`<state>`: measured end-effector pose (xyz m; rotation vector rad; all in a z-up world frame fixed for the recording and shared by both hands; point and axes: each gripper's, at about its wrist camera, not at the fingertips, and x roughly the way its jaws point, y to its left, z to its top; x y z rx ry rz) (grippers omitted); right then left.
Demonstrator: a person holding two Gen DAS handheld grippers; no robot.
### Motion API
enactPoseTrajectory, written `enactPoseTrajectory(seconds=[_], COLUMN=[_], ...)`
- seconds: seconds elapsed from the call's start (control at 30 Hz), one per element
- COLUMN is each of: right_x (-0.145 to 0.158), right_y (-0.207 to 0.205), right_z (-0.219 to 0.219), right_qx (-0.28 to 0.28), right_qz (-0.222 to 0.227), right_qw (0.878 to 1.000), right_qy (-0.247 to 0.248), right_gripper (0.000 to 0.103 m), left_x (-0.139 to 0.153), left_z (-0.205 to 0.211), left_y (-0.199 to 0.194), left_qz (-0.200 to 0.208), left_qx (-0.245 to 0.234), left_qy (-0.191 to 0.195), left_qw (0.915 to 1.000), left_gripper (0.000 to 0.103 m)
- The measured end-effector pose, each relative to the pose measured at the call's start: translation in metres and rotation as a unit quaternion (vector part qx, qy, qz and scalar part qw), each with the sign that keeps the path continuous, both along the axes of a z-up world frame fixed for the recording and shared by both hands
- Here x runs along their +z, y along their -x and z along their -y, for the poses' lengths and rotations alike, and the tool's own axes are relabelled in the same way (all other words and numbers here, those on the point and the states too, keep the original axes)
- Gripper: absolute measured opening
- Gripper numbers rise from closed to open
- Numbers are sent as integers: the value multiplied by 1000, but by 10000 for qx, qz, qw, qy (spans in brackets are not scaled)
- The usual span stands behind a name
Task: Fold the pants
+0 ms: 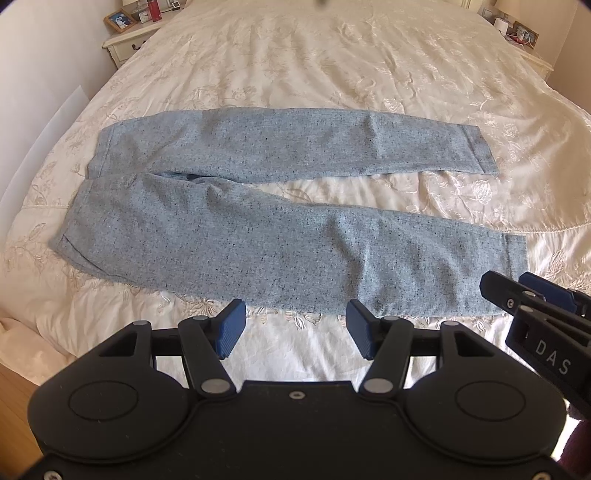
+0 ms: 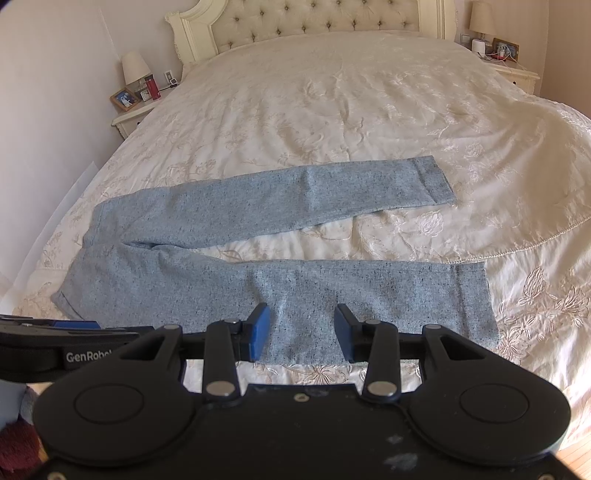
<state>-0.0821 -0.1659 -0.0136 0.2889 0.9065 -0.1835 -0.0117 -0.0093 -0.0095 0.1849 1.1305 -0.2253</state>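
Observation:
Light blue speckled pants lie flat on the cream bedspread, waistband to the left, legs spread apart toward the right; they also show in the right wrist view. My left gripper is open and empty, hovering just in front of the near leg's lower edge. My right gripper is open and empty above the near leg's front edge. The right gripper also shows at the right of the left wrist view; the left gripper shows at the left of the right wrist view.
A nightstand with a lamp, photo frame and red bottle stands left of the bed. Another nightstand with a lamp stands at the right. The tufted headboard is at the far end. Wood floor shows below the bed's near edge.

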Motion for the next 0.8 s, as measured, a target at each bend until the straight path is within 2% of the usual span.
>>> enactPoseTrajectory(seconds=[0.6,0.8], right_x=[-3,-8], right_y=[-10,-15], right_z=[-5,-10], right_qx=[-16,-141], right_qz=[-105,-226], right_qw=[9999,9996], right_qy=[40,15], right_gripper=[41,41], left_x=[-5,-7], left_z=[-3,-7], left_y=[-9,-15], left_qz=[-80,-155], left_qx=[2,-190], left_qy=[35,0], left_qw=[10000,9997], left_gripper=[63,63])
